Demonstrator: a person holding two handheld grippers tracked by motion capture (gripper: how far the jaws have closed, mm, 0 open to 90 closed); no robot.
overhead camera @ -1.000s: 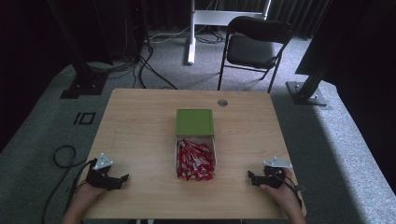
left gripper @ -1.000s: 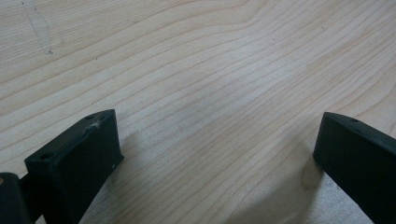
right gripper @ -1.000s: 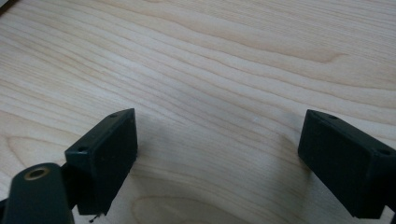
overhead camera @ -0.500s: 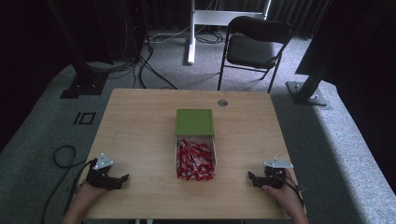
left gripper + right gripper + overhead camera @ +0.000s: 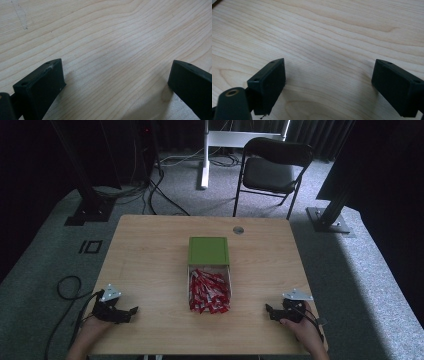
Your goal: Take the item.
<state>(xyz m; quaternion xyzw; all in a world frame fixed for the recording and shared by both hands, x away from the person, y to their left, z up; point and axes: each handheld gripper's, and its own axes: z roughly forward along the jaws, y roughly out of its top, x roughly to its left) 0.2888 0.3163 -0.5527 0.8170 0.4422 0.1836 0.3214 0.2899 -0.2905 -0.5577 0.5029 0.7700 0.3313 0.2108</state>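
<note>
At mid-table stands a clear box (image 5: 209, 290) of red packets (image 5: 208, 292), their print too small to read, green lid (image 5: 208, 250) just behind. Left gripper (image 5: 131, 310) and right gripper (image 5: 269, 310) rest near the table's front edge, well apart from it, jaws wide and empty.

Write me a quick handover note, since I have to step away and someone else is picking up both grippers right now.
Left gripper: open, holding nothing, low over the table at its near left corner.
Right gripper: open, holding nothing, at the near right corner.
Things: a clear box full of red packets sits mid-table, apart from both grippers. Its green lid lies flat on the table just behind it, touching or nearly touching the box's far edge.
Done: lid is off, packets are in the box.
Left: probably the lid goes back on the box; nothing has been gripped yet.
</note>
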